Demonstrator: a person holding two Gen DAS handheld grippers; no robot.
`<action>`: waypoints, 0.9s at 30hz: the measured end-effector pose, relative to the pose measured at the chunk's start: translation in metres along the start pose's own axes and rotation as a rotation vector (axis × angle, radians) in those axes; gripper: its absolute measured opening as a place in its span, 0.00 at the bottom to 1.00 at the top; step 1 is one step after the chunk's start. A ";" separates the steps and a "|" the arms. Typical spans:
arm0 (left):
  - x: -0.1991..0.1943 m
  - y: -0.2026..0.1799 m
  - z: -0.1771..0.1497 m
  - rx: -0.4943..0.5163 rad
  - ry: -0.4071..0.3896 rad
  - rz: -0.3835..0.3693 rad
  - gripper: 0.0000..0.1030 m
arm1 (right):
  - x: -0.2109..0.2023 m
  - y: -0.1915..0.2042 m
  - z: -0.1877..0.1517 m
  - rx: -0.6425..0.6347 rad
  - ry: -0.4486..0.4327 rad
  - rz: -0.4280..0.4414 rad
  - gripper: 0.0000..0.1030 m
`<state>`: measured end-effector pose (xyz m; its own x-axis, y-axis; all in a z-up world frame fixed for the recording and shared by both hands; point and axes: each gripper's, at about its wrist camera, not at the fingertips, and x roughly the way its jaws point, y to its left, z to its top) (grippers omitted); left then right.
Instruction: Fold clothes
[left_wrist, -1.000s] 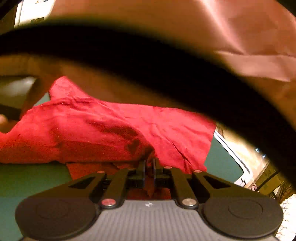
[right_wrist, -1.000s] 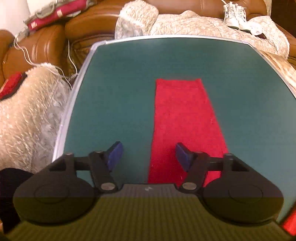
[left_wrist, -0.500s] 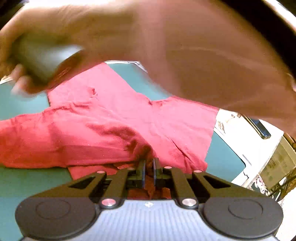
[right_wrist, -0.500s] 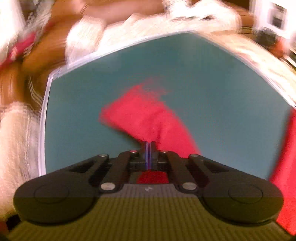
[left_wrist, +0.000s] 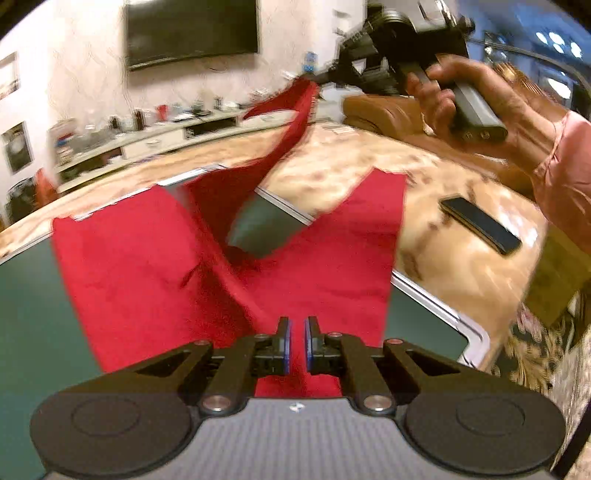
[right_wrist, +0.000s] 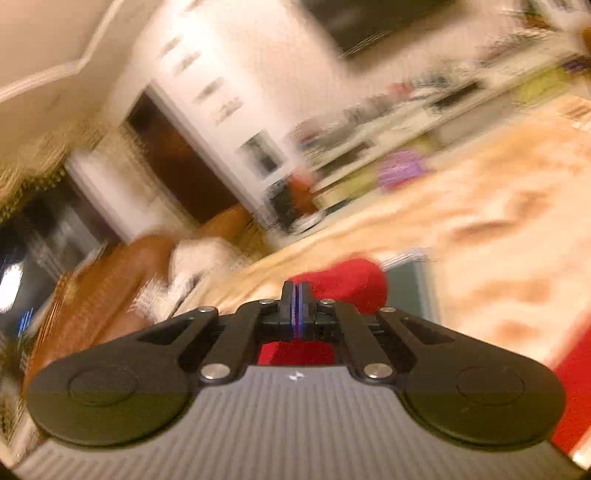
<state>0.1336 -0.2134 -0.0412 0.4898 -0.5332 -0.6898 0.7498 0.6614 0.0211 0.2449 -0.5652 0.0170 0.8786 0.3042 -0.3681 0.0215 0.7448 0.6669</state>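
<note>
A red garment (left_wrist: 147, 266) lies spread on the green table (left_wrist: 33, 314). In the left wrist view my left gripper (left_wrist: 297, 341) sits at its near edge, shut on a fold of the red cloth. A long strip of the garment runs up and to the right to my right gripper (left_wrist: 325, 75), held aloft by a hand (left_wrist: 480, 85) and shut on the strip's end. The right wrist view is badly blurred: the right gripper (right_wrist: 296, 310) has its pads together, with the red garment (right_wrist: 343, 284) bunched behind and under them.
A dark phone (left_wrist: 480, 229) lies on the beige patterned surface right of the table's pale rim (left_wrist: 436, 306). A brown sofa (left_wrist: 388, 114) stands beyond it, and a wall television (left_wrist: 192, 29) and low shelf are at the back. Another sofa (right_wrist: 110, 280) shows at the left.
My right gripper shut on the red strip and swung it up and far across the room. The sleeve that hid the left view moved off. My left gripper rose slightly and rolled.
</note>
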 end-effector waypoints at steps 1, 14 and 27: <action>0.007 -0.006 -0.001 0.021 0.019 -0.013 0.07 | -0.010 -0.027 -0.003 0.053 -0.012 -0.044 0.03; 0.023 -0.030 -0.019 0.160 0.106 0.059 0.33 | -0.013 -0.148 -0.068 0.306 -0.006 -0.221 0.04; 0.039 -0.013 -0.019 0.072 0.120 0.035 0.20 | -0.016 -0.188 -0.064 0.447 -0.096 -0.264 0.63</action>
<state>0.1345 -0.2322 -0.0820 0.4628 -0.4404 -0.7693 0.7650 0.6369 0.0956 0.1959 -0.6720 -0.1440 0.8552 0.0693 -0.5136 0.4306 0.4565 0.7786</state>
